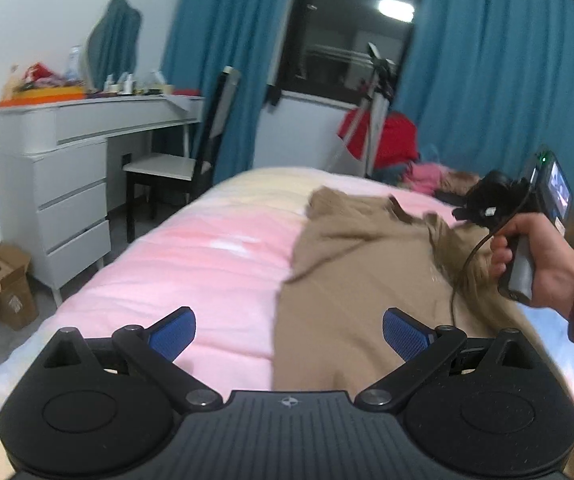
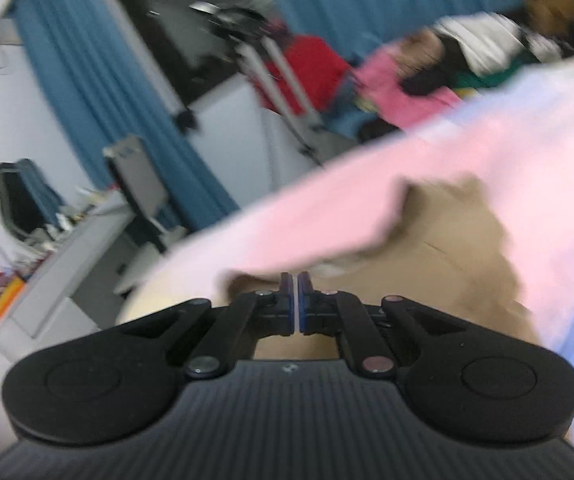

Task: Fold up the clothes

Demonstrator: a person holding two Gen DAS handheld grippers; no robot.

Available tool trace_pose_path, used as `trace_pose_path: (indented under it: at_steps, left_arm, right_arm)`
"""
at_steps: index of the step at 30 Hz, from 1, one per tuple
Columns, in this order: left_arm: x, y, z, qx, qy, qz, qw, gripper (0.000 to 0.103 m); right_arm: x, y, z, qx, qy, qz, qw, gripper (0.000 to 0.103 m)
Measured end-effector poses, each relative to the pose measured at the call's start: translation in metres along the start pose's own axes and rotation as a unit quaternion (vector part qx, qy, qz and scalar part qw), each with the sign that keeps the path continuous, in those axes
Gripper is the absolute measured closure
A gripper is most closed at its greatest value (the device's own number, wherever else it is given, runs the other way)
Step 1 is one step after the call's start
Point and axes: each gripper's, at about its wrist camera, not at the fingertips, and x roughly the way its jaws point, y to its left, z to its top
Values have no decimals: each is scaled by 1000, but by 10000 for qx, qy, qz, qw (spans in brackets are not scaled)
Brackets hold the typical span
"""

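Observation:
A tan sweater (image 1: pixel 351 256) lies spread on the pink bedspread (image 1: pixel 191 264). My left gripper (image 1: pixel 289 334) is open and empty, low over the sweater's near left edge. In the left wrist view, the right gripper (image 1: pixel 471 210) hovers over the sweater's far right part, held by a hand. In the blurred right wrist view, my right gripper (image 2: pixel 297 302) is shut, its blue pads together just above the tan sweater (image 2: pixel 439 264). No cloth shows between the pads.
A white dresser (image 1: pixel 67 184) with clutter and a dark chair (image 1: pixel 175 168) stand left of the bed. A tripod (image 1: pixel 371 120), a red item (image 1: pixel 387 140) and a pile of clothes (image 1: pixel 431 176) lie beyond the bed's far end. A cardboard box (image 1: pixel 3 284) sits on the floor.

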Motion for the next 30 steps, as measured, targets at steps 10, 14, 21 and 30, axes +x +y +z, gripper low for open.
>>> trace_pose_path:
  at_steps: [10, 14, 21, 30]
  left_arm:
    - [28, -18, 0, 280, 53, 23, 9996, 2]
    - [25, -22, 4, 192, 97, -124, 9997, 2]
    - [-9, -37, 7, 406, -89, -318, 9986, 2]
    - [-5, -61, 17, 819, 60, -429, 9957, 2]
  right_arm:
    - [-63, -7, -24, -771, 232, -53, 9967, 96]
    - [-130, 8, -29, -1176, 194, 143, 9928, 95]
    - [-252, 15, -63, -1283, 204, 274, 9911, 95]
    - [-316, -11, -105, -1092, -2, 126, 9939, 13]
